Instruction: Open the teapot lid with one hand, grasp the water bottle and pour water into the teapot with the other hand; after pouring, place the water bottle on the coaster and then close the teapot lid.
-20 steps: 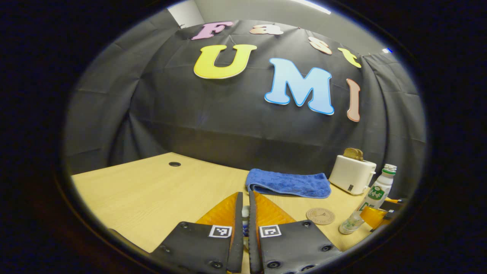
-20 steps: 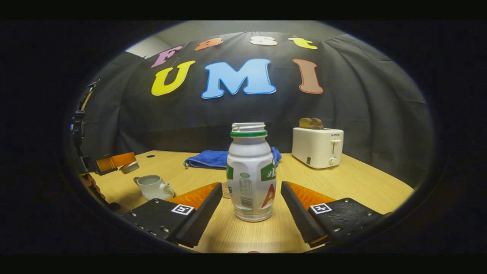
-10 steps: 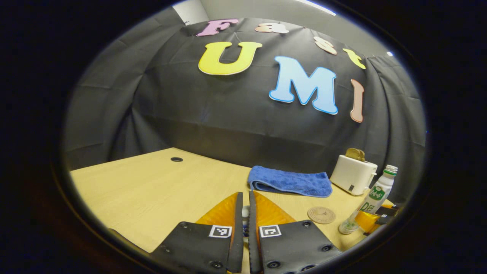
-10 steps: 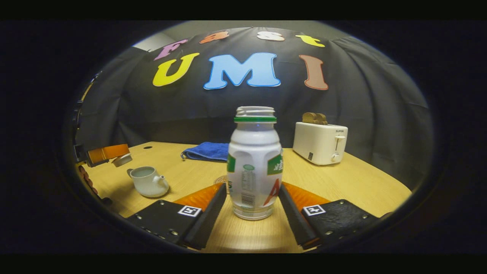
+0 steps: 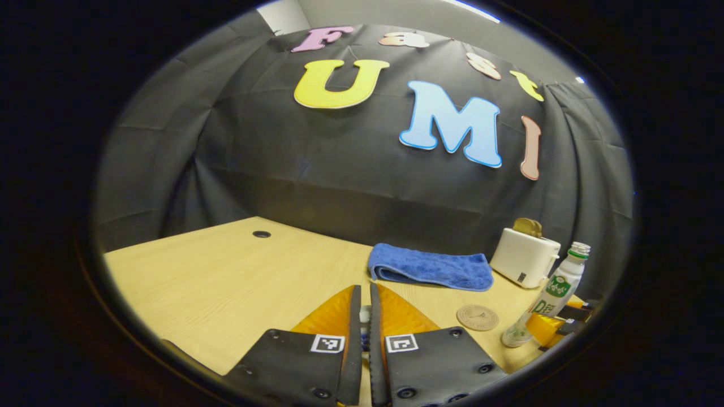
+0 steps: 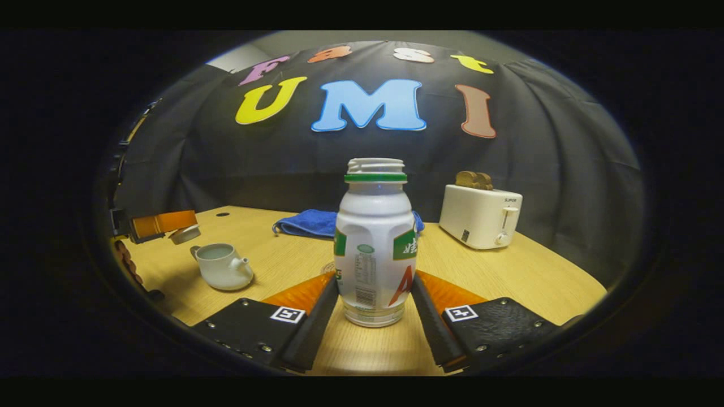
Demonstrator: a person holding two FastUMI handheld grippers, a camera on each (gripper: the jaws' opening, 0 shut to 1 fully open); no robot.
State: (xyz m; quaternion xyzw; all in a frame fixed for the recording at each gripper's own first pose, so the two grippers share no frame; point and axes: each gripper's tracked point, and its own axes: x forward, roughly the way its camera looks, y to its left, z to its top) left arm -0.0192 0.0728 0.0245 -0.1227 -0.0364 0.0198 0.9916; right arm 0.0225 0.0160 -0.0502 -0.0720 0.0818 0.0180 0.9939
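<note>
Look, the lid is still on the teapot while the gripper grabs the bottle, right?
Not quite. In the right gripper view the teapot stands open, and the left gripper holds its lid up above the table. The rest is right: the right gripper has its fingers against the bottle.

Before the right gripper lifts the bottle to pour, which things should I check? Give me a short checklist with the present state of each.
1. Right gripper closed on the water bottle: ok, both fingers touch its lower sides.
2. Bottle cap off: ok, the threaded neck is open.
3. Bottle upright on the table: ok.
4. Teapot open: ok, no lid sits on it.
5. Lid held clear by the left gripper: ok, seen in the right gripper view above and behind the teapot; fingers nearly together.
6. Coaster free for the bottle: ok, nothing lies on it.
</note>
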